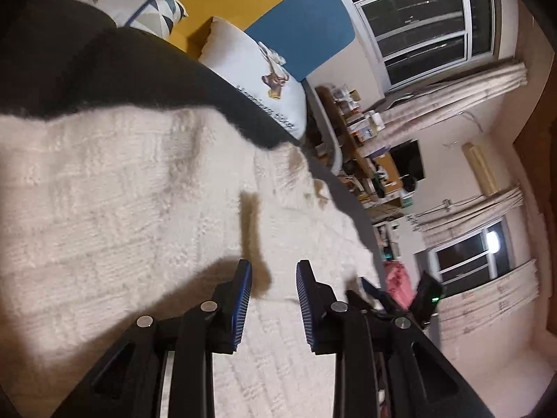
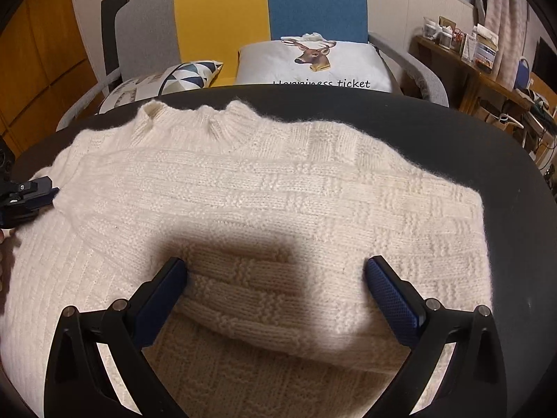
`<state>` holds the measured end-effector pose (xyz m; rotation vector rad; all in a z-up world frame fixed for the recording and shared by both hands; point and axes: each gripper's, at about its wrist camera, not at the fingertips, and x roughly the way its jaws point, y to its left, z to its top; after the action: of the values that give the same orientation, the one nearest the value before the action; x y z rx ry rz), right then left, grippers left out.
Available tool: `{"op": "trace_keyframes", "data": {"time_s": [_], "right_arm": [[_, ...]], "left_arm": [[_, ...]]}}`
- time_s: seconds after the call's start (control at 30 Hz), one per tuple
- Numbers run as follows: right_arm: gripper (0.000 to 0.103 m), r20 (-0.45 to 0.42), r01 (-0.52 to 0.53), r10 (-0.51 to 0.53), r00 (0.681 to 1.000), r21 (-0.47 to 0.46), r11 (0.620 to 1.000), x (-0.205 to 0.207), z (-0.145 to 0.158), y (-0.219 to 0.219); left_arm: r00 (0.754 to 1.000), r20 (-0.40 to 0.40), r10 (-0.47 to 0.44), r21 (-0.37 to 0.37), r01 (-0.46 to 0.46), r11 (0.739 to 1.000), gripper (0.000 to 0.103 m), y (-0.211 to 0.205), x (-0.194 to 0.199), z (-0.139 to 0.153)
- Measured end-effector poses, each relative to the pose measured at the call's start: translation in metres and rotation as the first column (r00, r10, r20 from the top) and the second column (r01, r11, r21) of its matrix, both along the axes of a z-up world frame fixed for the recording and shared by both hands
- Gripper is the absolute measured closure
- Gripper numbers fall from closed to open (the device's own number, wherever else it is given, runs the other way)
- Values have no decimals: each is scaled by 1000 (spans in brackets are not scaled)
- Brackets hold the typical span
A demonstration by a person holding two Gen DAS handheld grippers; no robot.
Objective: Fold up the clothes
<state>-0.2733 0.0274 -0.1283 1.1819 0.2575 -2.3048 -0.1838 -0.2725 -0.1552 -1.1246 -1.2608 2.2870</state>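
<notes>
A cream knitted sweater (image 2: pixel 278 191) lies flat on a round black table (image 2: pixel 504 174), collar toward the far side. One sleeve (image 2: pixel 285 317) is folded across the body. My right gripper (image 2: pixel 276 268) hovers over that sleeve, open wide, its blue pads either side of it and not pressing. In the left wrist view the sweater (image 1: pixel 122 191) fills the frame, and my left gripper (image 1: pixel 273 271) stands over it, tilted, with a narrow gap and nothing between the pads. The left gripper (image 2: pixel 34 198) also shows at the sweater's left edge.
Behind the table stands a grey, yellow and blue chair (image 2: pixel 243 10) with a deer cushion (image 2: pixel 313 62) and a patterned cushion (image 2: pixel 167 80). A wooden side table (image 2: pixel 487 66) crowded with small items is at the right. Windows (image 1: pixel 435 28) and curtains lie beyond.
</notes>
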Motion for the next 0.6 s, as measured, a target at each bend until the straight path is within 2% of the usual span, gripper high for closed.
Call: {"op": "trace_keyframes", "data": {"time_s": [0.2, 0.37, 0.43, 0.47, 0.5, 0.57, 0.6], "right_arm": [[0, 0, 0, 0, 1000, -9, 1000, 0, -1, 1], [0, 0, 0, 0, 1000, -14, 1000, -1, -1, 2], [0, 0, 1, -1, 1000, -14, 1000, 0, -1, 2], [0, -1, 1, -1, 1000, -14, 1000, 0, -1, 2], [0, -1, 1, -1, 1000, -14, 1000, 0, -1, 2], [0, -2, 2, -2, 1000, -14, 1000, 0, -1, 1], [0, -3, 3, -3, 1000, -14, 1000, 0, -1, 2]], "left_arm": [[999, 6, -39, 60, 39, 997, 77, 3, -12, -3], [992, 53, -113, -18, 114, 993, 77, 11, -22, -2], [990, 67, -123, -41, 126, 991, 79, 12, -26, 2], [989, 75, -128, -54, 132, 990, 85, 13, -28, 4], [991, 63, -121, -70, 126, 990, 102, 15, -29, 10], [991, -56, -123, -34, 121, 992, 100, 15, -24, 34], [987, -112, -114, -55, 109, 993, 100, 16, -21, 51]]}}
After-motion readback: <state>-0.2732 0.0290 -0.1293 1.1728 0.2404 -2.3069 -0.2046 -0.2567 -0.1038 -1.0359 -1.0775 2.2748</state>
